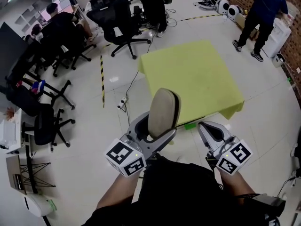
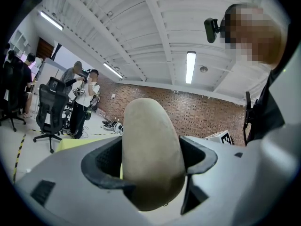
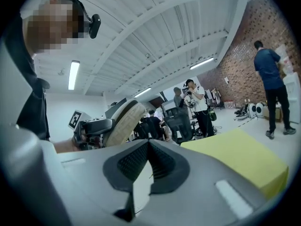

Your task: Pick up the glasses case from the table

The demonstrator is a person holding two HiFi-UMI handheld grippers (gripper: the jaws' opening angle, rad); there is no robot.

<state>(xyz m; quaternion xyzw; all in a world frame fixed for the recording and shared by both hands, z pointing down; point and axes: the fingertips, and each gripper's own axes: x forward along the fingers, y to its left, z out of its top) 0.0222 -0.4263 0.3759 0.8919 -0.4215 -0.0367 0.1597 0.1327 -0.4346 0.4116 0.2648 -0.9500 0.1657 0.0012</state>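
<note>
A beige oval glasses case (image 1: 163,112) stands upright in my left gripper (image 1: 151,134), which is shut on its lower end and held up close to my body, off the table. In the left gripper view the glasses case (image 2: 151,149) fills the middle between the dark pads (image 2: 101,166). My right gripper (image 1: 212,132) is shut with nothing in it, beside the left one. From the right gripper view the glasses case (image 3: 123,122) shows at left, and my right gripper (image 3: 148,160) has its pads pressed together. The table with the yellow-green cloth (image 1: 188,76) lies ahead, bare.
Black office chairs (image 1: 117,22) and seated people at desks (image 1: 56,27) are at the far left. A person in blue (image 1: 263,13) stands at the far right by a brick wall. A cable (image 1: 129,91) and a yellow-black floor strip (image 1: 101,79) lie left of the table.
</note>
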